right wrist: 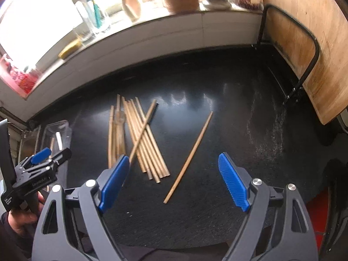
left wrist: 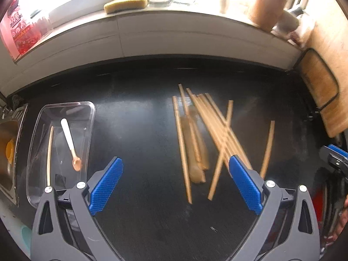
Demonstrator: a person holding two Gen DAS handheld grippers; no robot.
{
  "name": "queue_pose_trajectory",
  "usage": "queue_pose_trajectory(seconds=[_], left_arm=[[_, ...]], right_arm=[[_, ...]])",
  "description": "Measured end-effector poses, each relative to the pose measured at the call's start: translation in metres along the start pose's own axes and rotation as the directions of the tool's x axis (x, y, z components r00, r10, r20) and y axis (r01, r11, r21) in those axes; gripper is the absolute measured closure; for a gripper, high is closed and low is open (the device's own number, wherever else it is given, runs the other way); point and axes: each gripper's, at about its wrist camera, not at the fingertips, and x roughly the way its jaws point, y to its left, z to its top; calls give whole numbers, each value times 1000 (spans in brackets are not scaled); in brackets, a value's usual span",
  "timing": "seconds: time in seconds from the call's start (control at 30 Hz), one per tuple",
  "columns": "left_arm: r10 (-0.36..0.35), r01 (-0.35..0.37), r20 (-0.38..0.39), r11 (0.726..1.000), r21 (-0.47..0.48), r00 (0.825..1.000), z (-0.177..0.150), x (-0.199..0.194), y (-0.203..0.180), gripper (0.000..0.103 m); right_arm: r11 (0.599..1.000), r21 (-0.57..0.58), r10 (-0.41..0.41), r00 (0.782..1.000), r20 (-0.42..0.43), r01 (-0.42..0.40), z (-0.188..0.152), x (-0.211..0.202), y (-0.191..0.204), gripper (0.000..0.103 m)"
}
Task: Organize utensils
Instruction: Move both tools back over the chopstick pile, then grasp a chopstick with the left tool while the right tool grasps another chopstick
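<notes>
Both jaws spread wide, gripping nothing, over black bench. Pale wooden chopsticks heaped mid-bench. Clear rectangular plastic tray near left edge.

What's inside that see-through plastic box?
Inside the clear plastic rectangular tray lie a white-handled spoon with a coppery bowl and one thin wooden chopstick. The near end is hidden behind the left gripper.

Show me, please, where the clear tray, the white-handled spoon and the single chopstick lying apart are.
clear tray (left wrist: 88, 108): left wrist view, its far right rim.
white-handled spoon (left wrist: 67, 134): left wrist view, middle of its white handle.
single chopstick (right wrist: 189, 156): right wrist view, middle of its shaft.
</notes>
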Motion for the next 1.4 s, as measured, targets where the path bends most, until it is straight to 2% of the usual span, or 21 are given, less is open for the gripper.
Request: queue_pose_trajectory(seconds=[0.13, 0.27, 0.4, 0.47, 0.6, 0.7, 0.87, 0.93, 1.0, 1.03, 1.07, 1.17, 1.3, 1.4], left_arm=[[41, -41, -6, 999, 18, 999, 6, 45, 6, 8], [55, -54, -26, 997, 47, 998, 7, 89, 9, 8], [80, -77, -51, 996, 55, 996, 5, 124, 15, 14], [68, -65, -55, 997, 52, 996, 6, 132, 17, 14], [59, -54, -74, 996, 71, 996, 7, 148, 16, 14], [58, -55, -52, 996, 65, 997, 8, 153, 16, 14], [58, -58, -3, 996, 70, 998, 9, 156, 16, 14], [56, -57, 15, 996, 75, 998, 9, 154, 14, 23], [49, -51, 25, 995, 87, 998, 8, 151, 9, 43], [47, -50, 30, 994, 95, 998, 8, 150, 7, 49], [46, -50, 34, 994, 100, 998, 8, 148, 5, 60], [57, -60, 36, 992, 111, 998, 10, 147, 3, 93], [37, -38, 3, 997, 67, 999, 16, 147, 8, 97], [32, -32, 5, 998, 54, 999, 15, 135, 11, 97]], right_arm=[[1000, 3, -31, 998, -53, 31, 7, 36, -9, 22], [998, -6, -60, 994, -93, 59, 11, 76, -20, 22], [997, 13, -76, 989, -126, 78, 8, 115, -33, 22], [995, -3, -99, 987, -125, 100, 7, 127, -36, 22], [995, 3, -94, 985, -146, 95, 5, 147, -37, 22], [993, -14, -119, 982, -150, 118, 3, 156, -32, 22], [986, -18, -164, 972, -167, 163, 0, 169, -31, 34], [987, -26, -163, 974, -156, 161, -2, 168, -26, 40], [988, -61, -153, 978, -141, 145, -3, 166, -19, 58], [987, -85, -144, 980, -137, 133, -4, 165, -14, 76], [988, -101, -134, 981, -142, 120, -5, 165, -8, 87], [989, -109, -112, 983, -146, 96, -5, 165, -4, 95], [991, -94, -107, 983, -151, 94, -4, 166, -4, 96], [992, -91, -100, 988, -117, 89, 1, 149, -5, 96]])
